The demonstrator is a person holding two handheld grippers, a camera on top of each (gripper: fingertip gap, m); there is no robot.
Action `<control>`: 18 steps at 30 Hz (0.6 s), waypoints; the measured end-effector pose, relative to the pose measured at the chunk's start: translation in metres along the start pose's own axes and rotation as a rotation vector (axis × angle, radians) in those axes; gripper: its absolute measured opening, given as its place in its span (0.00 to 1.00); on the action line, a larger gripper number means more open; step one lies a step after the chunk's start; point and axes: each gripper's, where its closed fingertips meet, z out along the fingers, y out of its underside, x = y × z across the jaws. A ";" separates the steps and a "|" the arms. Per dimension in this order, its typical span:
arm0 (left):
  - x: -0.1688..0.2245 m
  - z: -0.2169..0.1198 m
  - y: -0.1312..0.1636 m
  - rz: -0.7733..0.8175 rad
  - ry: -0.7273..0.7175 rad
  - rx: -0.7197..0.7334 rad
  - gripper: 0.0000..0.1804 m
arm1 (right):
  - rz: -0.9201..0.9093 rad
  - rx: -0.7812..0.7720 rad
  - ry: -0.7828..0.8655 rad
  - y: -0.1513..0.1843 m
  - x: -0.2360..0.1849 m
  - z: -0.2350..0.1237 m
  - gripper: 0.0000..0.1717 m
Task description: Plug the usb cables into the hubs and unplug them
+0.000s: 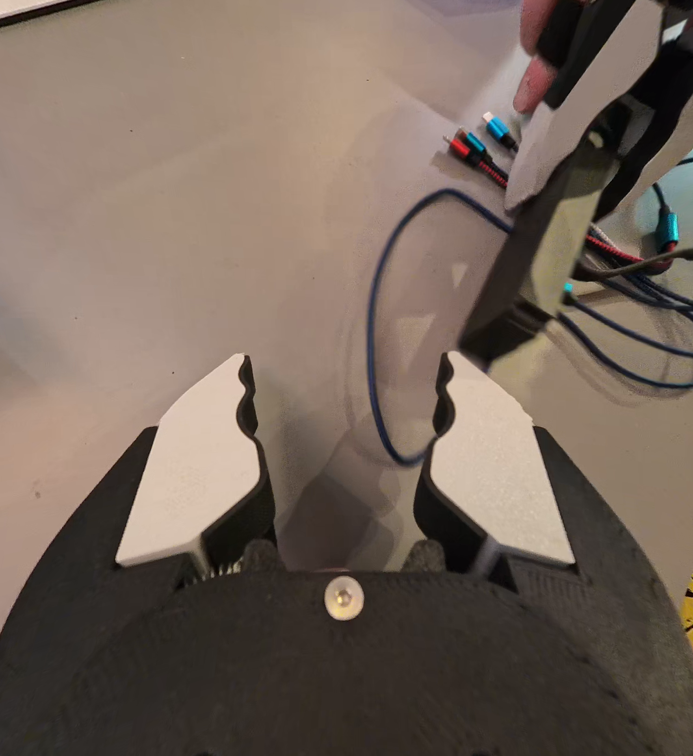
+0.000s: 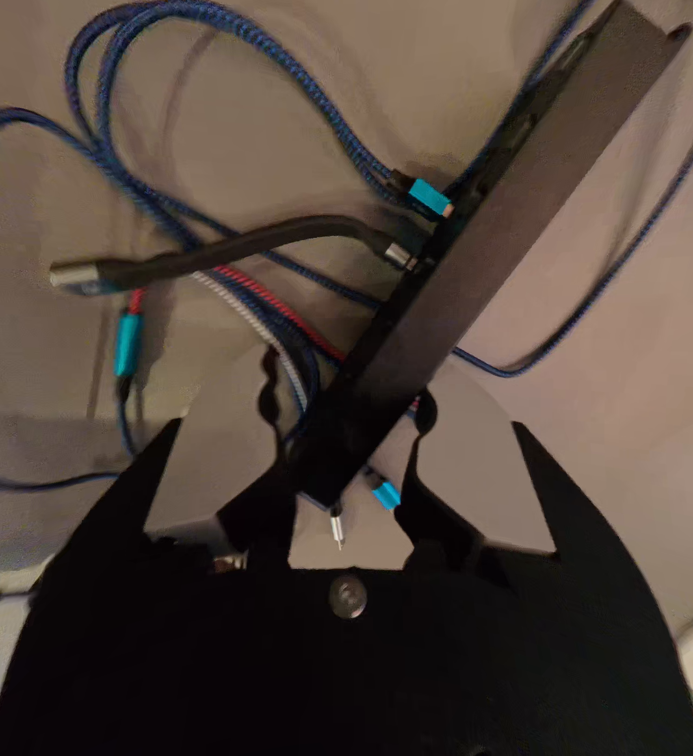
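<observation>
Our left gripper gapes wide over bare grey tabletop at lower centre. Our right gripper straddles the long black rectangular USB hub diagonally; whether it clamps, we cannot tell.

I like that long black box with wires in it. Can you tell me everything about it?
The hub is a long, slim black bar, matte like plastic, lying slantwise. Sockets run along one side; a blue-tipped cable and a thick black cable reach them. Its near end sits between the right gripper's jaws; the blur hides whether they press it.

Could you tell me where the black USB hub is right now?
The black USB hub runs diagonally between the right gripper's fingers, blue cables to its left.
</observation>
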 end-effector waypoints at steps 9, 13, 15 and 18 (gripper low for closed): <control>-0.006 -0.012 -0.006 -0.049 -0.004 0.082 0.47 | 0.104 0.083 -0.058 -0.008 -0.006 0.003 0.16; -0.027 -0.032 -0.012 -0.129 -0.045 0.191 0.46 | 0.184 0.146 0.009 -0.005 0.003 0.001 0.16; -0.042 -0.042 -0.013 -0.176 -0.085 0.230 0.47 | 0.228 0.186 0.047 -0.002 0.008 -0.004 0.16; -0.058 -0.052 -0.017 -0.263 -0.111 0.313 0.47 | 0.296 0.275 0.122 0.001 0.020 -0.019 0.17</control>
